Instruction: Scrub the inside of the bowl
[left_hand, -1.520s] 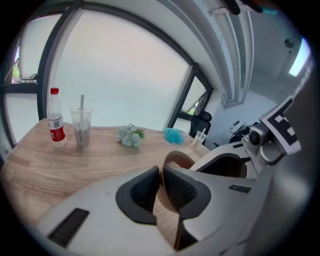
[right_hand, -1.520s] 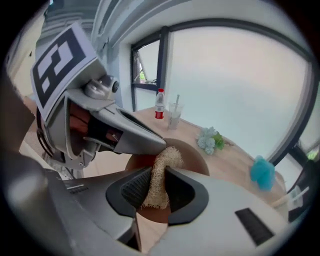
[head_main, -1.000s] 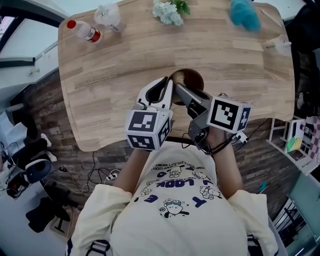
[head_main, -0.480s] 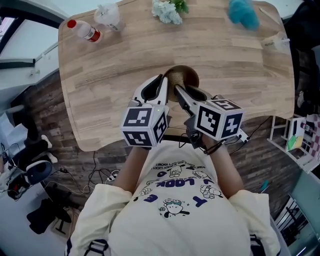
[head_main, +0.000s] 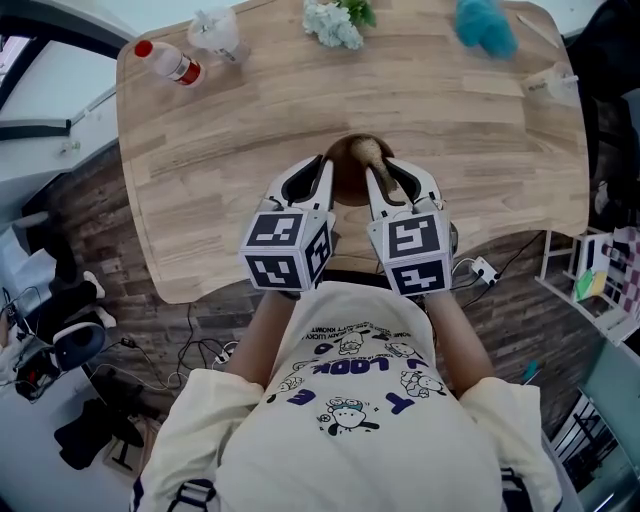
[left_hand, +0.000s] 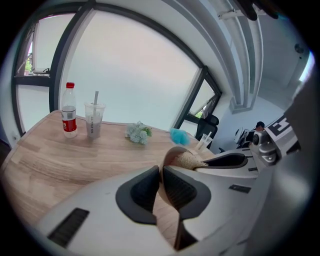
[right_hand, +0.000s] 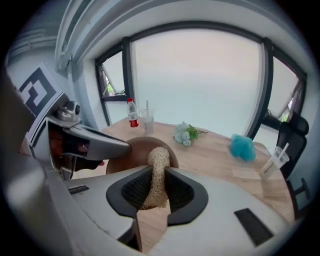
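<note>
The left gripper (left_hand: 161, 175) is clamped nearly shut on the thin rim of a round brown wooden bowl (head_main: 347, 180), near the front edge of a light wooden table (head_main: 200, 150). The right gripper (right_hand: 159, 175), partly closed, pinches a tan fibrous loofah scrubber (right_hand: 160, 157) at the bowl's mouth. Hard scrubbing could lever the bowl out of that narrow rim grip, or twist the loofah loose. The grippers cover most of the bowl, so it is unclear whether the loofah touches the inside.

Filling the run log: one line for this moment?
left gripper: shut on bowl | right gripper: shut on loofah | loofah: tip inside bowl
</note>
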